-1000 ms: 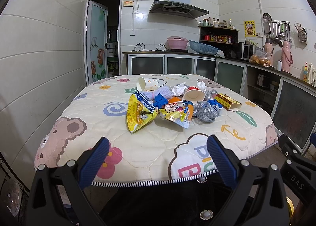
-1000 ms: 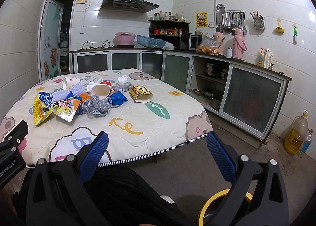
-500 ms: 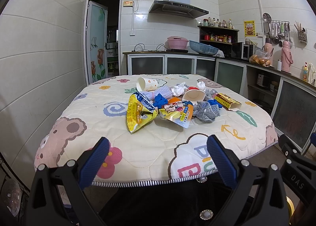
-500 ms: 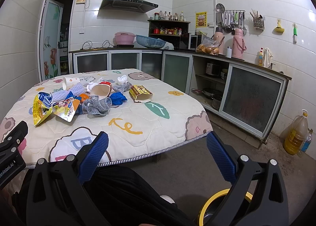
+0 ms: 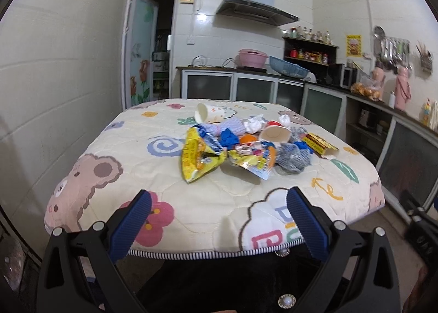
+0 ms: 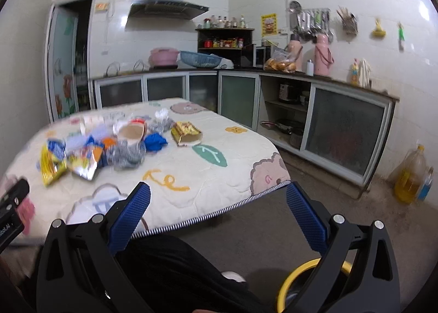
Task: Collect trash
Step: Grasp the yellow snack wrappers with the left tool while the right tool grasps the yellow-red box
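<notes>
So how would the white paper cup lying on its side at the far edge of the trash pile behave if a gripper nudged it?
The white paper cup lies tipped over, so it would probably roll. It looks empty, likely light and easily crushed.

The left claw (image 5: 219, 210) hung over the near edge of the bench (image 5: 232, 189), fingers wide apart. The trash pile (image 5: 246, 143) lay ahead of it, in the middle of the bench. A paper cup (image 5: 208, 113) lay on its side behind the pile. A small carton (image 6: 186, 132) lay at the pile's right. The right claw (image 6: 218, 207) hung off the bench's right corner, and the pile was ahead to its left.
</notes>
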### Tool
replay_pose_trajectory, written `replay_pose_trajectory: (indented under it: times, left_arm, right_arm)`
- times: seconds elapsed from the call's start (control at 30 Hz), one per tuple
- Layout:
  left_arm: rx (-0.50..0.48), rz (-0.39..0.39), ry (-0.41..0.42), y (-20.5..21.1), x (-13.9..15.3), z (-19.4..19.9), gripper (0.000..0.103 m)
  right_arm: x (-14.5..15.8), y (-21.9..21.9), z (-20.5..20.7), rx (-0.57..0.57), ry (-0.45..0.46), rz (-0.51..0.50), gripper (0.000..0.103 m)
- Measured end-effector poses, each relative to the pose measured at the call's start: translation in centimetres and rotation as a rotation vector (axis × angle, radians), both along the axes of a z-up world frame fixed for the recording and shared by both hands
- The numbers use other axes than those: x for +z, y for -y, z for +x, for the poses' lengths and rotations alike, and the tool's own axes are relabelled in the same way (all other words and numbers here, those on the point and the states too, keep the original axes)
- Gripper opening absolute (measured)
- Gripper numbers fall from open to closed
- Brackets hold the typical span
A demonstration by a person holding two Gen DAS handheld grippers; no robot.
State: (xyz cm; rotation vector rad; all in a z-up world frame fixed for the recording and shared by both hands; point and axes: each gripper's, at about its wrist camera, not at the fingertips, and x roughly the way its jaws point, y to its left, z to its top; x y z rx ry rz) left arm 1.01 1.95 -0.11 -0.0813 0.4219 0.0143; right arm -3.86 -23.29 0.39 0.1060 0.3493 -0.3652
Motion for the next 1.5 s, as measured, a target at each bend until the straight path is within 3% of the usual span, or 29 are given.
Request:
replay_pose_trajectory:
  times: [0.17, 0.3, 0.43, 0.5, 0.6, 0.73, 0.87, 1.1, 1.3, 1.5]
  left_arm:
    - [0.027, -0.097, 0.008, -3.1, 0.6, 1.3, 0.095]
    - [0.038, -0.011, 0.002, -4.1, 1.2, 3.1, 0.095]
    - [0.009, 0.012, -0.039, -5.4, 0.9, 5.4, 0.095]
    - [-0.007, 0.049, -0.132, -5.8, 0.4, 7.3, 0.095]
    - [0.016, 0.013, -0.141, -6.9, 0.2, 8.5, 0.095]
    - [-0.008, 0.039, -0.143, -6.8, 0.6, 9.8, 0.095]
    - [-0.062, 0.072, -0.164, -5.9, 0.7, 11.5, 0.095]
    - [-0.152, 0.067, -0.235, -5.1, 0.5, 14.6, 0.095]
    - [-0.175, 0.151, -0.255, -4.6, 0.2, 16.2, 0.095]
    - [-0.255, 0.09, -0.321, -5.7, -0.5, 18.8, 0.095]
  right_arm:
    - [0.9, 2.3, 0.1, 0.049, 0.056, 0.1, 0.095]
    - [1.0, 3.6, 2.8, 0.183, -0.009, 0.155, 0.095]
    - [0.7, 4.6, 6.4, 0.302, -0.086, 0.216, 0.095]
    - [1.0, 4.9, 7.9, 0.362, -0.098, 0.227, 0.095]
    - [1.3, 5.1, 9.9, 0.419, -0.102, 0.211, 0.095]
    - [1.2, 4.4, 12.7, 0.439, -0.115, 0.063, 0.095]
    - [0.8, 5.0, 16.5, 0.476, -0.174, -0.014, 0.095]
    - [-0.4, 7.1, 23.5, 0.418, -0.28, 0.023, 0.095]
    - [-1.2, 7.2, 27.4, 0.424, -0.325, 0.042, 0.095]
    - [-1.4, 6.9, 30.0, 0.435, -0.337, 0.037, 0.095]
